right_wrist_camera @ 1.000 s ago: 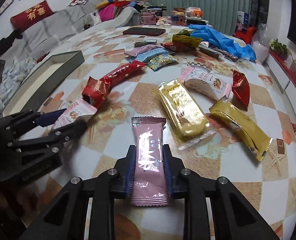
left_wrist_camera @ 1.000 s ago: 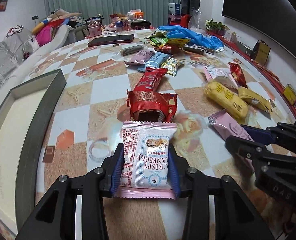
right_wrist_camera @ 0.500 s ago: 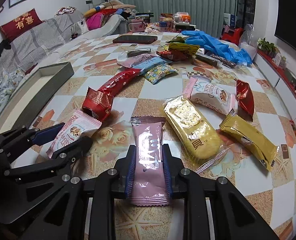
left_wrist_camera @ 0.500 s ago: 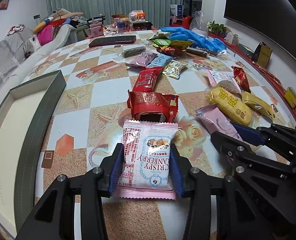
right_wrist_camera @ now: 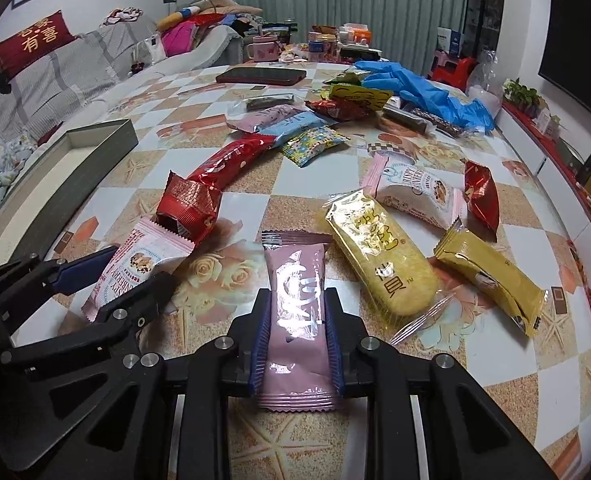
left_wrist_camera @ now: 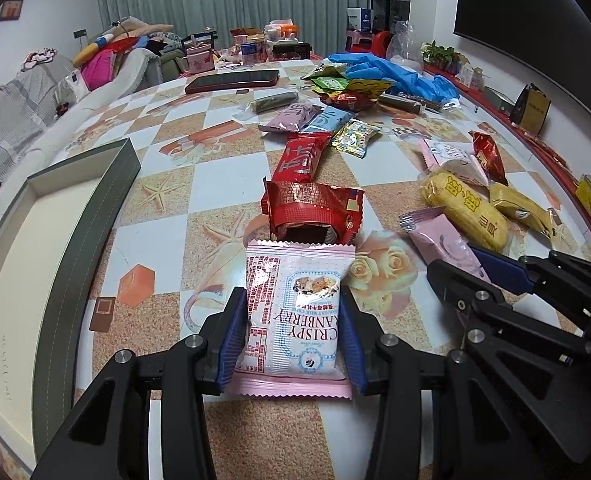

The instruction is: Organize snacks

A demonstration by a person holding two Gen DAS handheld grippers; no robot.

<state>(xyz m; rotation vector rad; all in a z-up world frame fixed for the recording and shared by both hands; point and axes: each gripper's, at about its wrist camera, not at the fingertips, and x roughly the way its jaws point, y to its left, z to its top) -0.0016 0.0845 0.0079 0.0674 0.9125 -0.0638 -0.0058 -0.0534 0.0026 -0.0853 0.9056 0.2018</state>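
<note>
The left hand-held gripper (left_wrist_camera: 291,332) pinches a pink-and-white cranberry crisp packet (left_wrist_camera: 293,312), long axis pointing away. The right hand-held gripper (right_wrist_camera: 295,336) pinches a slim mauve foil bar (right_wrist_camera: 297,316), likewise lengthwise, above the checkered surface (right_wrist_camera: 303,184).

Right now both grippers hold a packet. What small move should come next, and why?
Probably carry the cranberry packet in the left gripper toward the open green box on its left. The fingers already press both sides of the packet, and the box looks empty. The right gripper can follow with its pink bar.
</note>
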